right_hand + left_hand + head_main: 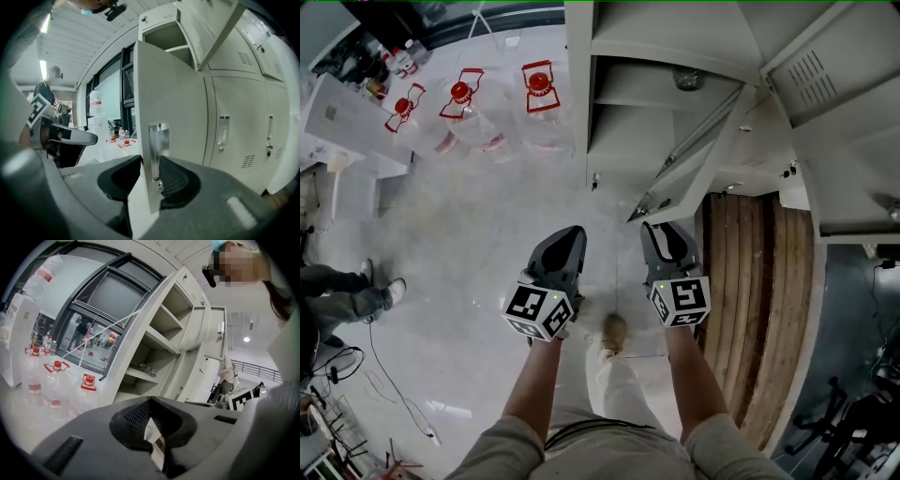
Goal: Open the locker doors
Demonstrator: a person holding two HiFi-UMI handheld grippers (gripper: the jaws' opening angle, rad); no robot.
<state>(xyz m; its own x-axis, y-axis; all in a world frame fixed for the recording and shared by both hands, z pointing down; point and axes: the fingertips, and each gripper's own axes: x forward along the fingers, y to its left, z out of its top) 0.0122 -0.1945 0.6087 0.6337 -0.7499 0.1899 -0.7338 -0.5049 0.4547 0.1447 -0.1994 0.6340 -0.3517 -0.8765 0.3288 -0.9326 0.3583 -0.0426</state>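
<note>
Stiff, light locker door (176, 108) should swing from its handle edge (158, 150), loosely straddled by the open right tool (150, 174); left tool (151, 427) closed.

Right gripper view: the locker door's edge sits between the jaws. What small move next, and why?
Probably ease the right gripper back off the locker door: it already stands swung out, the pads look clear of it, and the doors beside it are shut.

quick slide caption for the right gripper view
Right tongs straddle the edge of an open locker door at its metal handle, closed lockers behind.
</note>
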